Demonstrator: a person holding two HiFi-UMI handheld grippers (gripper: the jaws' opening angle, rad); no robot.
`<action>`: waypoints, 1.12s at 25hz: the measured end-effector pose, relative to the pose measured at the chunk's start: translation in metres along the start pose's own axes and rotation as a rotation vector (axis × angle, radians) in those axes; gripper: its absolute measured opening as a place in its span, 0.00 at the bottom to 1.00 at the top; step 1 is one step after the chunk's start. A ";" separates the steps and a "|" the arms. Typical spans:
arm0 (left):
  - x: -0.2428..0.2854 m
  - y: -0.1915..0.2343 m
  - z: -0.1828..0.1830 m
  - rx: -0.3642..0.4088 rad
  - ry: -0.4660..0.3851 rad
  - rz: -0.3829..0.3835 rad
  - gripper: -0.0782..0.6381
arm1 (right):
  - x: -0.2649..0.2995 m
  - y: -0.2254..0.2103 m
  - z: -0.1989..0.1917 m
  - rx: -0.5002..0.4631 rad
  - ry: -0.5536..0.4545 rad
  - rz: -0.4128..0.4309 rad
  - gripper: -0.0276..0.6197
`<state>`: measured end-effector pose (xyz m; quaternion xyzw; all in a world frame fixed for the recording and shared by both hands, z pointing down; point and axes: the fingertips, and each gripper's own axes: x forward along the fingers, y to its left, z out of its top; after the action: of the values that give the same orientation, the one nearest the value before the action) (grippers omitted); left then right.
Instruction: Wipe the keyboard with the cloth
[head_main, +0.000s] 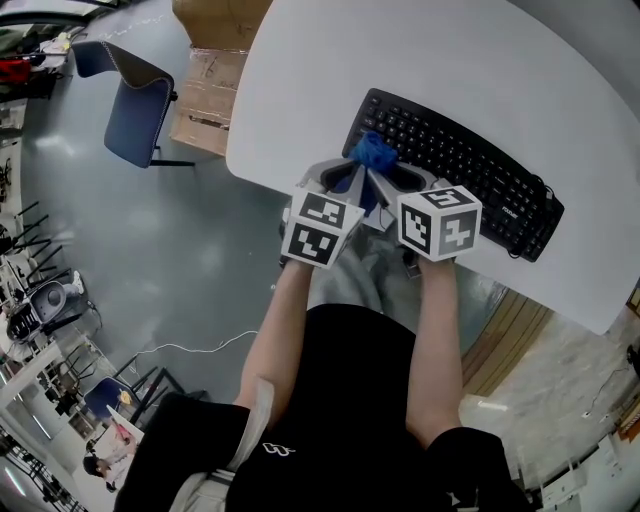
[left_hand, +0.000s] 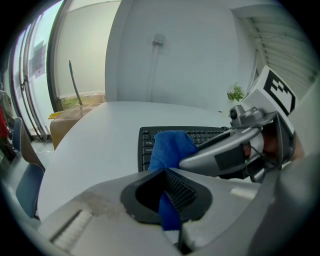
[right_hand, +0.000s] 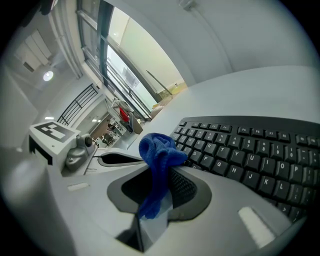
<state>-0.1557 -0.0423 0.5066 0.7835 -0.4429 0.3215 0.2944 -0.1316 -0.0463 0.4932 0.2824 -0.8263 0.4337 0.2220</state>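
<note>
While both jaw pairs are pressed together on the same blue cloth (head_main: 374, 152), the wad sits at the keyboard's (head_main: 455, 170) left end, over its near-corner keys. The left hand-held gripper (head_main: 350, 172) comes in from the keyboard's near left. In its own view the ribbed pads are closed, with a strip of cloth trailing down between them. The right hand-held gripper (head_main: 392, 176) comes in from the keyboard's near edge, just beside the left one. It is likewise clamped, and the cloth bulges out past its tips towards the keys. The two tips converge almost to touching at the wad. Whether the cloth presses on the keycaps or hangs just clear of them cannot be settled from any view.

The keyboard lies flat on the white bench (head_main: 520, 60), running away to the right of the cloth with every remaining row uncovered.

Stage of the task, as a judgement: the cloth is picked up, gathered and brought to the keyboard, so the preparatory part looks complete. The wiping proper appears to stand at or near its starting end. The middle block of keys and the whole right end remain to be passed over. No key shows any visible difference between wiped and unwiped, so how much has been wiped cannot be read from the surface.
</note>
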 end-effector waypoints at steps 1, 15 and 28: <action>0.001 -0.001 0.000 0.002 0.001 -0.002 0.11 | -0.001 -0.001 0.000 0.001 -0.001 -0.001 0.18; 0.007 -0.019 0.003 0.028 0.003 -0.018 0.11 | -0.016 -0.013 -0.006 0.021 -0.023 -0.017 0.18; 0.013 -0.035 0.009 0.066 0.012 -0.037 0.11 | -0.030 -0.023 -0.008 0.041 -0.046 -0.027 0.18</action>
<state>-0.1175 -0.0403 0.5046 0.7988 -0.4156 0.3351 0.2771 -0.0932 -0.0419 0.4921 0.3078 -0.8182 0.4410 0.2031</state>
